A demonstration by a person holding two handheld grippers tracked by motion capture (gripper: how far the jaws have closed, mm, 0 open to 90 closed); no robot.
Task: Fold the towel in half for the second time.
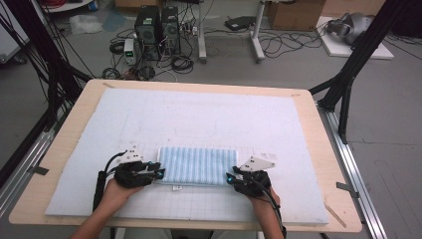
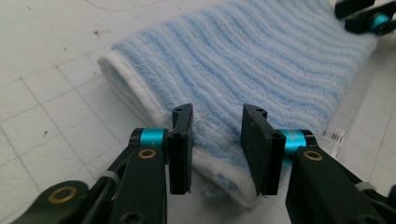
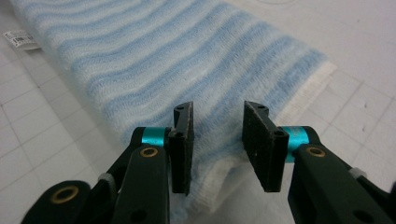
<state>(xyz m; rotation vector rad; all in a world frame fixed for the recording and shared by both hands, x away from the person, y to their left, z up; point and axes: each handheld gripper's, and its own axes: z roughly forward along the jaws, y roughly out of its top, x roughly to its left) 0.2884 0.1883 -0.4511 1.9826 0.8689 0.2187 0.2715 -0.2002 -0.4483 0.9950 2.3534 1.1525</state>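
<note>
Soft, even light falls from above, bright on the white counter (image 1: 199,114) with faint shadows and no glare. Beyond the counter, the floor looks dimmer. Close views blur slightly at the edges.

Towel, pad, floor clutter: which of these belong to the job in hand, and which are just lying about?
Part of the job:
- folded blue striped towel
- left hand-held gripper, jaws apart at the towel's left end
- right hand-held gripper, jaws apart at its right end
- white gridded pad under the towel

Lying about:
- computer towers on the floor
- cables
- cardboard box
</note>
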